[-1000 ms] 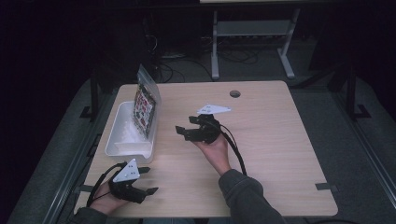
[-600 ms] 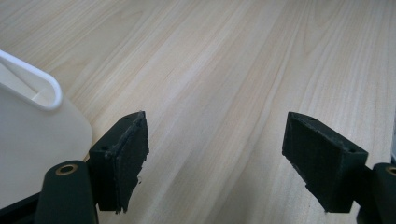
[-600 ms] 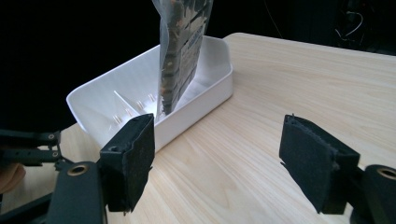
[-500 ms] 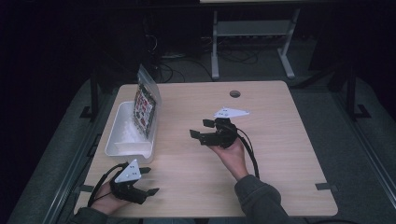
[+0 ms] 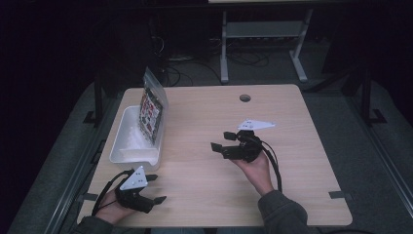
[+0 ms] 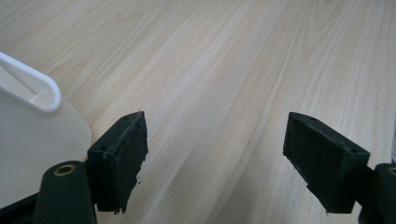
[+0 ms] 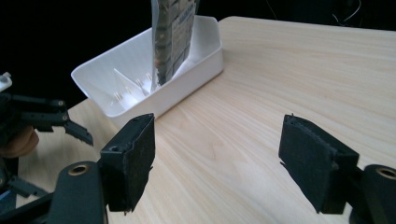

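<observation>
So the biggest thing we've got here is the light wood surface [image 5: 204, 122], with a round cable hole [image 5: 245, 98] near its far edge. On its left side sits a white plastic bin [image 5: 127, 146], long and narrow. A clear bag with a printed card inside [image 5: 152, 107] stands upright in the far end of the bin, leaning on the right wall; from the right gripper view the same bag [image 7: 172, 37] rises out of the bin [image 7: 140, 70], and we can make out a divider and a few small bits on the bin floor, too small to name.

What changed: a second ago the right tongs [image 5: 223, 140] were up near the bin's far end, close to the bag. Since then we've seen them pull back toward the near-right, and they're now over the middle of the surface, well apart from the bin, jaws pointing left. They're spread wide with nothing between them, same as before. The right hand [image 5: 253, 168] has come back with them.

The left tongs [image 5: 155, 189] haven't budged: still at the near-left corner, just past the bin's near end, spread open and empty. In the left gripper view the bin's rounded corner [image 6: 32, 93] sits just beside the left jaw.
</observation>
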The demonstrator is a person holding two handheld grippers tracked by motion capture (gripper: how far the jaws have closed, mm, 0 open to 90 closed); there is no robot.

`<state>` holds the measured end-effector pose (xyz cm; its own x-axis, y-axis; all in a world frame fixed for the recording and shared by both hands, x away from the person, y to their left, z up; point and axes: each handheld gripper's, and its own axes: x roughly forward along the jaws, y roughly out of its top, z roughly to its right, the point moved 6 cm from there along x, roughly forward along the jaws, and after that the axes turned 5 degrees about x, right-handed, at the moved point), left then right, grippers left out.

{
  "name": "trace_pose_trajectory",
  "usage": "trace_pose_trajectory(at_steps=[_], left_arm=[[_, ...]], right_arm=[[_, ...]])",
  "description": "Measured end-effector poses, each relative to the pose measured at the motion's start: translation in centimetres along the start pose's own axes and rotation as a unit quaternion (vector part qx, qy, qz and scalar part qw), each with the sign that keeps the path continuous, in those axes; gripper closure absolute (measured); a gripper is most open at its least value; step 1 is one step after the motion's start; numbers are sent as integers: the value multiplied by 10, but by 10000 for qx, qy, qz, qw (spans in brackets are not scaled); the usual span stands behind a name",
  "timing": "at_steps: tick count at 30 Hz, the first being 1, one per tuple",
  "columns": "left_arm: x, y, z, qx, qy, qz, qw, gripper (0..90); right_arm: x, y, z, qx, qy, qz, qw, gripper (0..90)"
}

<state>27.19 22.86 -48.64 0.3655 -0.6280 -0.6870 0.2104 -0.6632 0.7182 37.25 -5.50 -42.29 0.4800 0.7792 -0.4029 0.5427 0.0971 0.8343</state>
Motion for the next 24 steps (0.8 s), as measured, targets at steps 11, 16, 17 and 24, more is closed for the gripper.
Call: trace_pose_trajectory(at_steps=[11,16,17,24], left_arm=[[0,0,0,-24,-14,25,10000,212],[0,0,0,-27,-15,26,10000,211],[0,0,0,-18,-17,20,10000,211],[0,0,0,-41,-6,32,10000,211]], right_arm=[[-24,-14,10,66,-65,-22,10000,264],[-35,-23,15,95,-97,-49,9999,264],[-37,-25,16,123,-110,-73,9998,264],[-49,-41,22,227,-144,-131,9996,261]])
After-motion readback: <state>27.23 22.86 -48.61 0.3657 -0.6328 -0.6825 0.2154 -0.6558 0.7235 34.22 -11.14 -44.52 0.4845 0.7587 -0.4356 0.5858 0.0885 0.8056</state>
